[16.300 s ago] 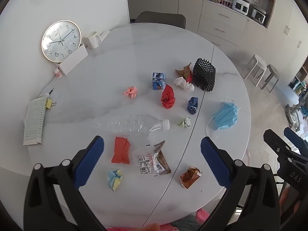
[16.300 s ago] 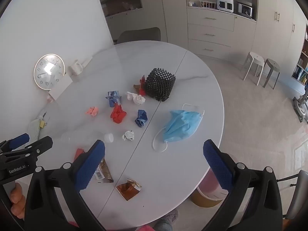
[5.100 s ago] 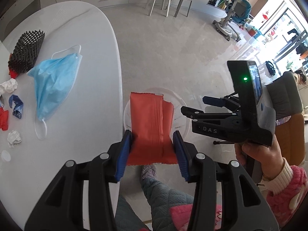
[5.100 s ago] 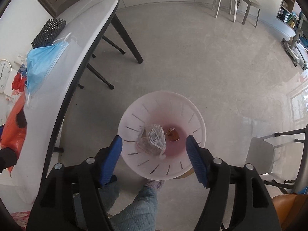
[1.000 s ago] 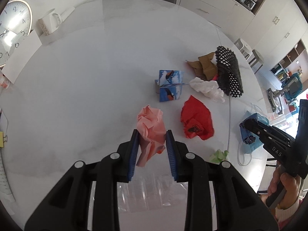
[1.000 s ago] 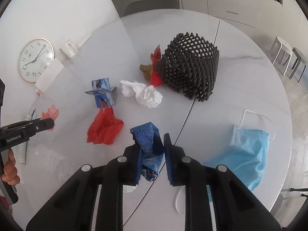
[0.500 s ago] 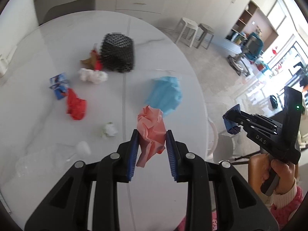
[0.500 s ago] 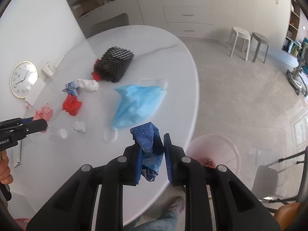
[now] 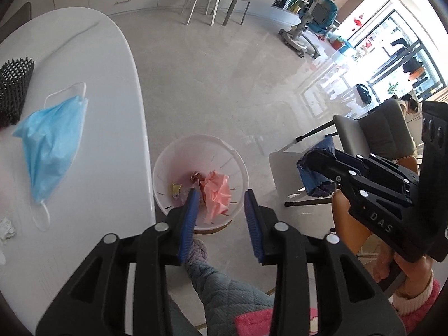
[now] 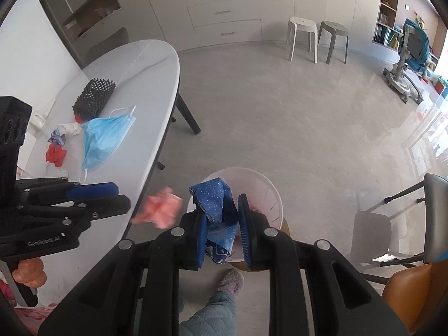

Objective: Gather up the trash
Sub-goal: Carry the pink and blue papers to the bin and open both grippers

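1. Left gripper is pointing steeply down over the white bin, and its jaws are opening; the blue pads are standing clear of the pink crumpled paper, which is showing between them, against the inside of the bin.
2. From the right wrist view, that pink paper is appearing blurred, just beside the left gripper's tips and near the table edge; whether it is already lying in the bin cannot be told.
3. Right gripper is pinching a dark blue speckled paper wad between nearly closed pads, with the wad sticking out above and below them.
4. This gripper is hanging over the white bin, which is standing on the floor just beside the table.
5. In the left wrist view, the right gripper is showing to the right of the bin, with the blue wad at its tip.
6. Inside the bin, a yellow scrap and a brown wrapper are lying near the bottom.
7. On the table, a blue face mask is lying near the edge, beside a black lattice holder.
8. Farther along, a red crumpled paper and a white wad are sitting close together.
9. A person's slippered foot is resting on the floor below the bin.
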{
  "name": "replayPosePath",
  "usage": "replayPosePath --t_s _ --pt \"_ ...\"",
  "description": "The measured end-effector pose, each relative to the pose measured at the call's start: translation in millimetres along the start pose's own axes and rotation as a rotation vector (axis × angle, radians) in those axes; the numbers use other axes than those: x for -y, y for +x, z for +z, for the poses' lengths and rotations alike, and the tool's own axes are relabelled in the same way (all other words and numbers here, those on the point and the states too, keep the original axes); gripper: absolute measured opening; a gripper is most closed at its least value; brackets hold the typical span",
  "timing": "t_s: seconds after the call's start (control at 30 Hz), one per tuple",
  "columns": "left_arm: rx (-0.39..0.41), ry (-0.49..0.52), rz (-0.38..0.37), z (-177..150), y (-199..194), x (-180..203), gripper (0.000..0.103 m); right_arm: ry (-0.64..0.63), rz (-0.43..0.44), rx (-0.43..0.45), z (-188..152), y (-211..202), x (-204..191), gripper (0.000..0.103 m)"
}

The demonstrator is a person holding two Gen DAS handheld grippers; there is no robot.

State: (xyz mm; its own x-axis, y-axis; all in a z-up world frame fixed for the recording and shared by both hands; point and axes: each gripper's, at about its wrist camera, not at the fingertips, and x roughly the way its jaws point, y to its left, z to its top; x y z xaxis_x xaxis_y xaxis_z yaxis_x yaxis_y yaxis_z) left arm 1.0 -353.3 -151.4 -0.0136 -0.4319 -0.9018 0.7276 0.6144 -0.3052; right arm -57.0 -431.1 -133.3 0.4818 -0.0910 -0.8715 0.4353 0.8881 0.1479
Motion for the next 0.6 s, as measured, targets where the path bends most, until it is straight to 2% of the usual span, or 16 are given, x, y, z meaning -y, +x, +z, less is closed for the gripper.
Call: replayPosePath --t_s 0.03,0.17,0.27,0.37,0.47,0.53,0.6 --pt "-0.004 -0.006 0.011 4.3 6.0 3.6 0.048 0.0 0.006 -0.003 1.3 1.6 5.4 0.021" --pt "-0.008 -0.016 0.027 15.3 14.0 11.3 0.053 -0.006 0.028 -0.011 6.2 5.7 18.5 0.021" --pt "0.012 -0.044 0.041 17.1 6.8 12.3 0.062 -0.013 0.047 -0.018 9.0 9.9 22.3 0.022" --pt "0.039 -0.076 0.054 16.1 -8.9 6.0 0.063 -0.021 0.066 -0.03 10.7 16.6 20.4 0.022" --pt "0.083 -0.099 0.098 11.6 -29.3 -1.1 0.076 -0.03 0.081 -0.048 10.2 25.0 17.9 0.022" --pt "0.111 -0.109 0.125 7.8 -44.1 -8.0 0.076 -0.035 0.085 -0.06 9.6 31.7 15.6 0.022" --pt "0.127 -0.121 0.148 3.7 -56.6 -15.4 0.077 -0.034 0.09 -0.074 9.3 37.3 12.9 0.026"
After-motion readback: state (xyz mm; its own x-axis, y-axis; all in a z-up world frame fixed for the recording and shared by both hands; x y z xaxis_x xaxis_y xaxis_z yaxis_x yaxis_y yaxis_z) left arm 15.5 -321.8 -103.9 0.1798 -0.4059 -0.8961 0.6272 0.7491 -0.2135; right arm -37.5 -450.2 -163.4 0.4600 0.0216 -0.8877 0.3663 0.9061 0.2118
